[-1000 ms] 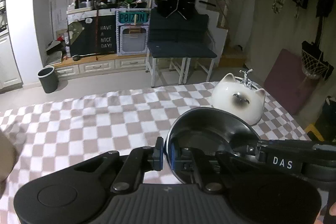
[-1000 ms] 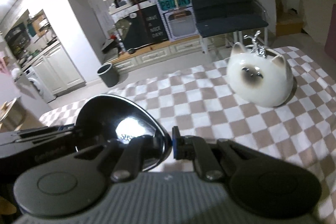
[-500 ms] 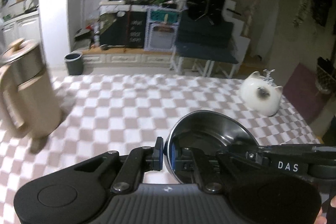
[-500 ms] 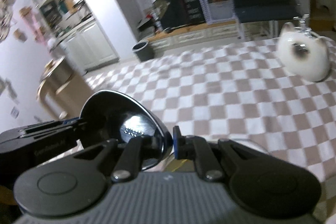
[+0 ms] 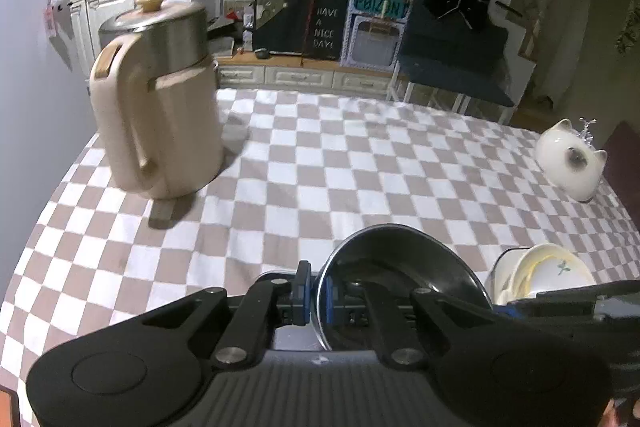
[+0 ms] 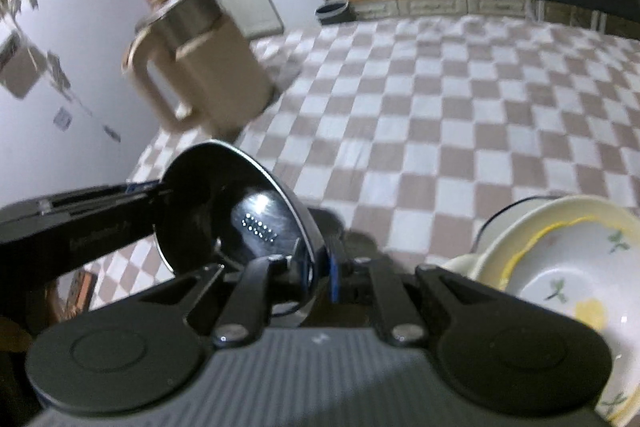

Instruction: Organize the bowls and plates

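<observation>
A shiny steel bowl (image 5: 404,267) is held above the checkered table by both grippers at once. My left gripper (image 5: 314,293) is shut on its left rim, and my right gripper (image 6: 320,273) is shut on the opposite rim of the steel bowl (image 6: 236,211). The right gripper's body crosses the left wrist view at the lower right, and the left gripper's body crosses the right wrist view at the left. A stack of white and yellow ceramic bowls with leaf prints (image 6: 568,267) sits on the table just right of the steel bowl; it also shows in the left wrist view (image 5: 540,275).
A tall beige kettle with a steel lid (image 5: 160,103) stands at the table's left, also in the right wrist view (image 6: 200,67). A white cat-shaped ceramic jar (image 5: 572,163) sits at the far right edge. The checkered tablecloth (image 5: 360,163) spreads between them.
Both grippers have swung left and back with the steel bowl. The kettle came into view at left, the cat jar slid away right, and the ceramic bowl stack appeared at lower right.
</observation>
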`<state>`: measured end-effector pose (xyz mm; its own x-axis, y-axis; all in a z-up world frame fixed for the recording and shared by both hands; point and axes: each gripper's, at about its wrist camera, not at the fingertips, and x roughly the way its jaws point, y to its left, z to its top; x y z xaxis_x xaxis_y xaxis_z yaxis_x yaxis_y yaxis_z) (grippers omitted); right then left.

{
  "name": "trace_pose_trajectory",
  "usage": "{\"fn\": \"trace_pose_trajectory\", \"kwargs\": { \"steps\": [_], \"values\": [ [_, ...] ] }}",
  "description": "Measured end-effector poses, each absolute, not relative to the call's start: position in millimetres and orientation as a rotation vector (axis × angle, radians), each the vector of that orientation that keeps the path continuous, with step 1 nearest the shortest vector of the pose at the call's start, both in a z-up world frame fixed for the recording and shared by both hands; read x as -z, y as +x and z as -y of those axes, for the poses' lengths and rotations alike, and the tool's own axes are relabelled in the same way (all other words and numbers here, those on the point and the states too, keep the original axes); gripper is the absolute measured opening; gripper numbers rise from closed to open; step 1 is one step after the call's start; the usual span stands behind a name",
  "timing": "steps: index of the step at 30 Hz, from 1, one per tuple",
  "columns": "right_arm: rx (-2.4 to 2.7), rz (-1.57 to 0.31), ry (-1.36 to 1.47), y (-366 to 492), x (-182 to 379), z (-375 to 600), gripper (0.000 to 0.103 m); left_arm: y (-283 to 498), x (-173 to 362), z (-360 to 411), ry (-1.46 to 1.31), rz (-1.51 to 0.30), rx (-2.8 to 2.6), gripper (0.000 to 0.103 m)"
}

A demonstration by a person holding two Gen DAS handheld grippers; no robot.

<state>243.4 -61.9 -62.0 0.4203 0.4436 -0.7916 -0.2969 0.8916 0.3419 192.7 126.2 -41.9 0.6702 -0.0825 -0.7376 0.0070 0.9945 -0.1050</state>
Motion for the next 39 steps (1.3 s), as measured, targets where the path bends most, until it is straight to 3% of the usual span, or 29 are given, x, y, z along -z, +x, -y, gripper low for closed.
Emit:
{"fn": "trace_pose_trajectory", "kwargs": {
  "steps": [10,24,32,39],
  "values": [
    [-0.475,-1.12,0.085,235,89,26,0.013,202,67,-137,-0.111,-0.902,0.058,0.009],
    [-0.477,-1.124,0.008,238,92,14,0.024,224,93,-142,-0.137,-0.98,0.054,0.015],
    [-0.559,-1.152,0.017,232,89,12,0.029,228,104,-149,-0.078,-1.026,-0.01,0.007],
    [-0.575,-1.162,0.01,231,90,10,0.029,231,103,-147,-0.072,-1.017,-0.015,0.009]
  ]
}}
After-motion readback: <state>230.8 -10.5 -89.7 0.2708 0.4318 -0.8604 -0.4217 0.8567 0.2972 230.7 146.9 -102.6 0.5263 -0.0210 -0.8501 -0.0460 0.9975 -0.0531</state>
